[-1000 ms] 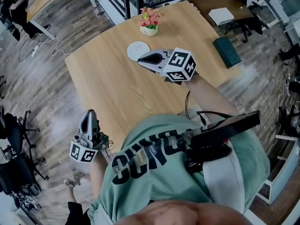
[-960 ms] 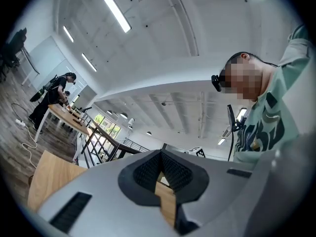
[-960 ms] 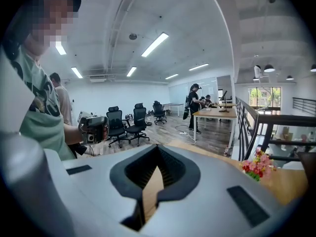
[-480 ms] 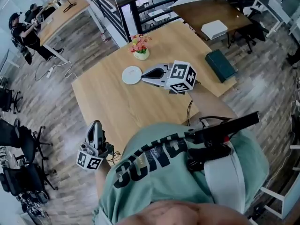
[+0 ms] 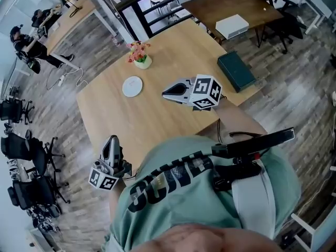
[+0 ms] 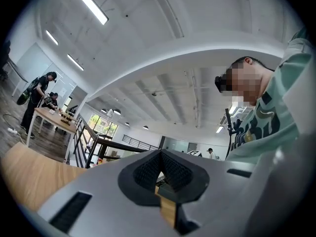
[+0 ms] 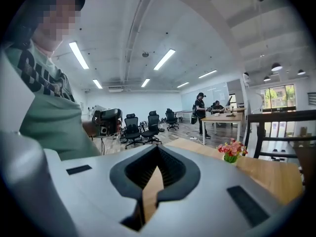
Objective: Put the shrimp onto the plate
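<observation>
A small white plate (image 5: 132, 86) lies on the wooden table (image 5: 157, 125) with nothing on it. No shrimp shows in any view. My right gripper (image 5: 164, 94) hovers over the table's middle, to the right of the plate and apart from it, jaws shut and empty, pointing left. In the right gripper view its jaws (image 7: 157, 154) meet with nothing between them. My left gripper (image 5: 112, 140) is held low beside the table's near-left corner, over the floor, shut and empty. The left gripper view points up at the ceiling, and there my left gripper (image 6: 160, 158) is closed too.
A pot of pink flowers (image 5: 139, 56) stands behind the plate; the same flowers (image 7: 232, 149) appear in the right gripper view. A dark green book (image 5: 236, 71) lies at the table's right edge. Office chairs (image 5: 21, 156) stand on the floor to the left.
The right gripper has drawn back from the plate's edge toward the table's middle. The head camera has shifted, so the table sits lower in view. The left gripper stays low by the table's corner.
</observation>
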A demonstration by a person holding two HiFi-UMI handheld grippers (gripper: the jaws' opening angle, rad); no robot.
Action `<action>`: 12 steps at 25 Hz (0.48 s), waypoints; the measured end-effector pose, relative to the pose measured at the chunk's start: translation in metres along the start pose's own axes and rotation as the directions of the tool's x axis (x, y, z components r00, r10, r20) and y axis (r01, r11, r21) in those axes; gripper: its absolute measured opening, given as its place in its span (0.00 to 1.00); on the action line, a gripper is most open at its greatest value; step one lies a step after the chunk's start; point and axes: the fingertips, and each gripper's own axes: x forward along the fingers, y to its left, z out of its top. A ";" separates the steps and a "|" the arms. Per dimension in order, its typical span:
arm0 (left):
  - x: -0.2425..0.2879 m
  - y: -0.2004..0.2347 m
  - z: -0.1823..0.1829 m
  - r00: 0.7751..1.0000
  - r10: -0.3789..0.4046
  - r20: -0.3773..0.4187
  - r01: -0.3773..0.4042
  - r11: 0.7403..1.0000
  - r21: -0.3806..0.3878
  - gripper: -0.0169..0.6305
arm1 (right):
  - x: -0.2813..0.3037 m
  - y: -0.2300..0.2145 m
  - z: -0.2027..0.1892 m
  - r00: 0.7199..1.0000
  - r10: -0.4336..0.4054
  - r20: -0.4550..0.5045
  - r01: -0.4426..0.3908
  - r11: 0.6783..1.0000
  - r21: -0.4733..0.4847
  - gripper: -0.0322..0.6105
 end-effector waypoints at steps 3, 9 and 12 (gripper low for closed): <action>0.008 -0.015 -0.009 0.999 0.019 -0.041 -0.019 1.000 0.001 0.02 | -0.011 -0.001 -0.014 1.000 0.021 0.020 -0.021 0.999 0.024 0.06; 0.006 -0.032 -0.021 0.994 0.024 -0.107 -0.024 1.000 -0.003 0.02 | -0.007 0.020 -0.035 0.995 0.064 0.074 -0.069 0.995 0.074 0.06; -0.005 -0.035 -0.025 0.993 0.001 -0.117 -0.002 1.000 -0.006 0.02 | 0.001 0.032 -0.042 0.996 0.060 0.073 -0.066 0.994 0.091 0.06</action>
